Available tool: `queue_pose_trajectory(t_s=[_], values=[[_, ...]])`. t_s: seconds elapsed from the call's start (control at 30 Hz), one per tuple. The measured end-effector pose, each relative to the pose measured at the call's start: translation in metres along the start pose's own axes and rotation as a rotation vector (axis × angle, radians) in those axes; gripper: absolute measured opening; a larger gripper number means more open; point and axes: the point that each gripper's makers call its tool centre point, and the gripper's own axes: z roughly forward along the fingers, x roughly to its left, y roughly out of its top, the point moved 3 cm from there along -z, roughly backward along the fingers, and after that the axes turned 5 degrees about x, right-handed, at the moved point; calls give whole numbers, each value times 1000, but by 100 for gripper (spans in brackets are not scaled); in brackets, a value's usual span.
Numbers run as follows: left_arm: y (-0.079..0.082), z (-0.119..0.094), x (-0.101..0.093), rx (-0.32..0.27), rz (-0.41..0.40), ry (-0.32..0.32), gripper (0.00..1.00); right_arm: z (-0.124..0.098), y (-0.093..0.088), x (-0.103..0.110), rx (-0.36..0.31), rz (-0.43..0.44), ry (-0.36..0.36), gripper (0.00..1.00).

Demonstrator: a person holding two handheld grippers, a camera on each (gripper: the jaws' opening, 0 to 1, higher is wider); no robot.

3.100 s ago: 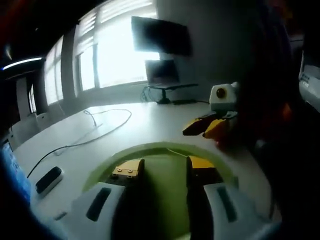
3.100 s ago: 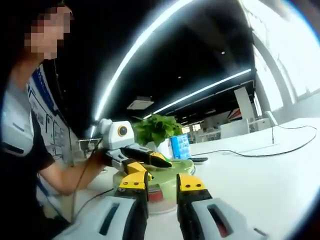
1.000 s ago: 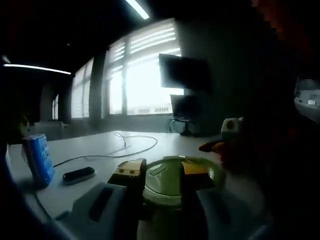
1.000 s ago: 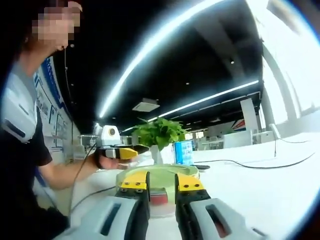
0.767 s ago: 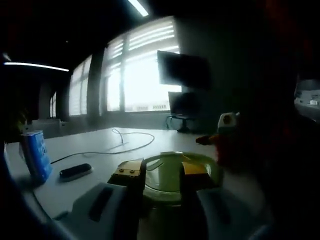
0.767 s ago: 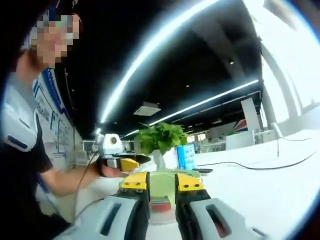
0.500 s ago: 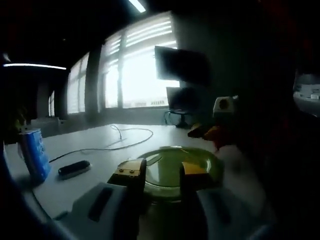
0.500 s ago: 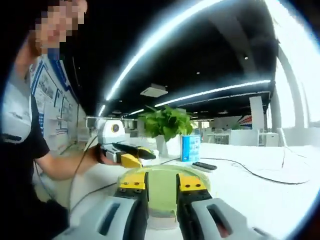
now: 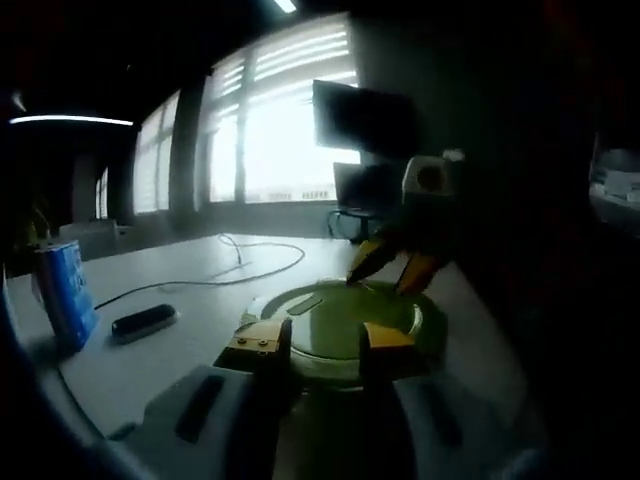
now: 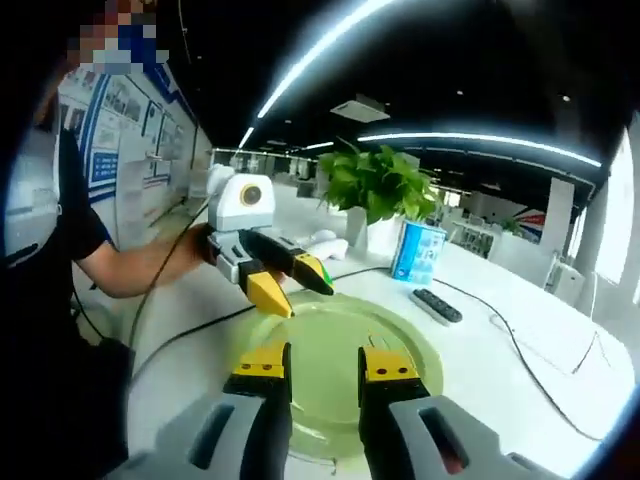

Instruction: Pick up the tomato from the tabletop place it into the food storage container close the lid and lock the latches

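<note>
We find the green lid (image 10: 340, 355) covering the container (image 9: 335, 345); its contents are hidden. Both the left gripper (image 10: 290, 283) and right gripper (image 9: 395, 270) hover over it with jaws parted, empty. The blue can's (image 10: 415, 252) label is unreadable.

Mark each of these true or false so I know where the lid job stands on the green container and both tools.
1. The green lid sits on the container. True.
2. The left tool holds a tomato. False: its jaws stand open and empty, over the lid's far rim.
3. A blue can stands beside the potted plant. True.
4. The right tool is shut on a latch. False: its jaws are open above the lid.
5. A dark remote lies on the white table. True.
</note>
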Motion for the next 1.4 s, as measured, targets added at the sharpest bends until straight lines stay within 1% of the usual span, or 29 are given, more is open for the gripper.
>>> queue_pose_trajectory(t_s=[0.03, 0.07, 0.1, 0.17, 0.2, 0.27, 0.3, 0.33, 0.4, 0.5, 0.53, 0.57, 0.6, 0.63, 0.67, 0.73, 0.77, 0.97, 1.0, 1.03, 1.07, 1.1, 1.13, 1.17, 1.2, 1.23, 1.27, 1.33, 1.4], values=[[-2, 0, -1, 7, -10, -11, 21, 1, -1, -2, 21, -44, 2, 19], [-3, 1, -1, 11, -13, -16, 21, 4, -1, -1, 34, -46, 26, 20], [-3, 1, -2, 9, -19, -22, 21, 5, 0, 0, 41, -9, 50, 20], [-3, 1, -1, 5, -26, -22, 21, 11, -1, 2, 87, 95, 101, 22], [-3, 1, -1, 2, -32, -23, 21, 13, -3, 1, 126, 120, 115, 22], [-3, 1, 0, 4, -41, -15, 21, 16, -4, 1, 158, 81, 131, 23], [-3, 1, 1, 5, -42, -14, 21, 18, -1, 0, 147, 89, 125, 24], [-3, 0, 1, 6, -42, -13, 21, 18, 0, 0, 167, 54, 138, 25], [-3, 0, 2, 9, -48, -9, 21, 19, 0, 0, 205, 45, 157, 27], [-3, 0, 3, 8, -57, -4, 21, 21, 0, -3, 263, 64, 181, 35], [-4, -1, 4, 8, -62, -2, 21, 20, -1, -1, 291, 87, 202, 36], [-4, -1, 5, 8, -68, 1, 21, 20, -2, 0, 313, 107, 217, 42], [-4, -1, 6, 9, -74, 5, 21, 21, -2, 4, 336, 121, 256, 45], [-3, -2, 7, 8, -76, 9, 21, 26, 1, 1, 329, 85, 246, 45], [-4, -2, 7, 9, -78, 10, 21, 25, -1, -1, 367, 90, 243, 46], [-4, -2, 7, 11, -79, 11, 21, 27, 3, -2, 396, 62, 263, 46], [-4, -2, 7, 12, -77, 11, 21, 28, 2, 0, 447, 56, 269, 46], [-4, -4, 6, 16, -70, 14, 21, 31, 5, -2, 554, 11, 300, 48], [-4, -4, 6, 17, -74, 15, 21, 32, 6, -4, 565, 2, 296, 51], [-4, -5, 7, 18, -75, 15, 21, 34, 6, -12, 578, -8, 251, 57], [-4, -5, 7, 19, -75, 16, 21, 36, 5, -20, 586, -17, 212, 69], [-4, -6, 7, 21, -75, 16, 21, 38, 5, -26, 575, -27, 191, 76], [-4, -6, 7, 22, -75, 17, 21, 38, 2, -26, 570, -14, 213, 78], [-4, -6, 7, 23, -74, 18, 21, 37, 0, -22, 579, 28, 240, 75], [-4, -6, 7, 24, -74, 18, 21, 37, 2, -18, 564, 57, 247, 75], [-4, -6, 7, 25, -75, 18, 21, 39, 4, -19, 529, -16, 275, 70], [-4, -7, 7, 25, -77, 19, 21, 39, 6, -18, 513, -40, 286, 66], [-4, -7, 8, 24, -82, 19, 21, 32, 6, -10, 539, -17, 285, 56], [-4, -7, 8, 23, -86, 18, 21, 33, 8, -7, 551, -33, 274, 55]])
